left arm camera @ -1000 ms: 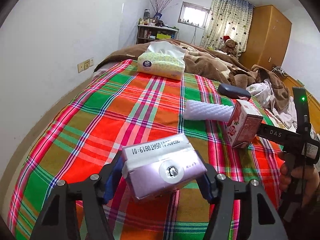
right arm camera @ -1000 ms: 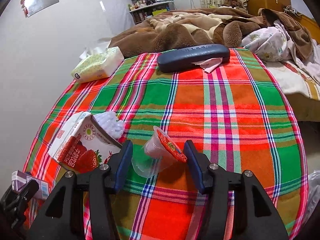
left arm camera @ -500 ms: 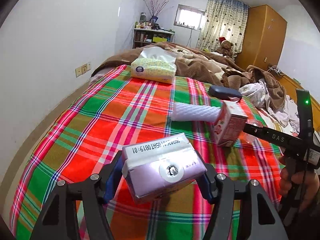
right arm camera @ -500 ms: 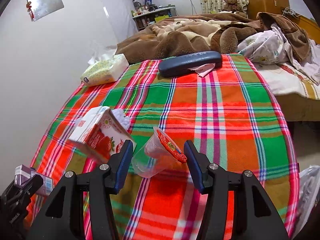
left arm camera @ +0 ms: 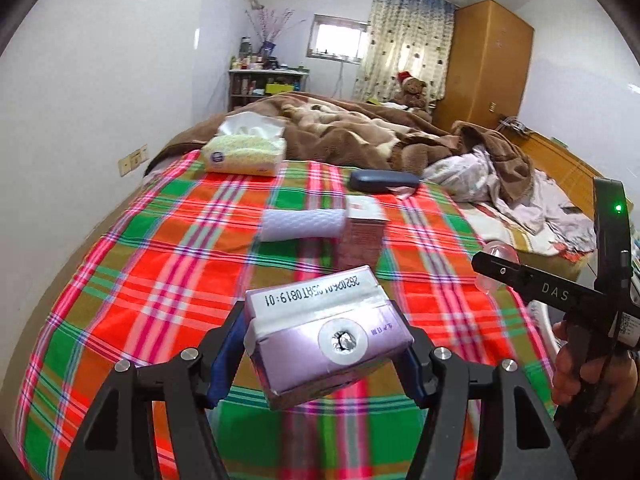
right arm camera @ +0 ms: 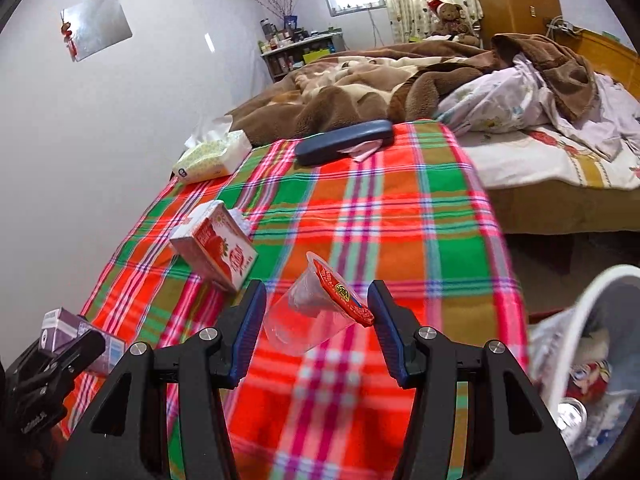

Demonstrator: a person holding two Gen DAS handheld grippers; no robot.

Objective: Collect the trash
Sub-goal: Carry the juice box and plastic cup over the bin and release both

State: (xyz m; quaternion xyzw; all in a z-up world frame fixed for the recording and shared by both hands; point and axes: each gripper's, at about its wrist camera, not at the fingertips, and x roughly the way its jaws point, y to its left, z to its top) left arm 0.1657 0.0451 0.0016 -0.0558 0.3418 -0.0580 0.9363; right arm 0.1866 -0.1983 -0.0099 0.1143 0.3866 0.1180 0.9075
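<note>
The left gripper (left arm camera: 326, 354) is clamped on a purple drink carton (left arm camera: 326, 338), held above the plaid blanket (left arm camera: 160, 264). The carton's long axis runs crosswise between the 2 fingers, tilted slightly down to the right, with its punctured foil straw hole facing the camera. The right gripper (right arm camera: 318, 330) pinches a clear plastic cup (right arm camera: 304, 320) lying on its side between the pads, its base toward the left finger and its peeled red lid (right arm camera: 342, 294) toward the right. A strawberry milk carton (right arm camera: 214, 250) rests tilted on the blanket, ahead and left of the cup. A white bin (right arm camera: 576, 364) with trash sits at lower right.
</note>
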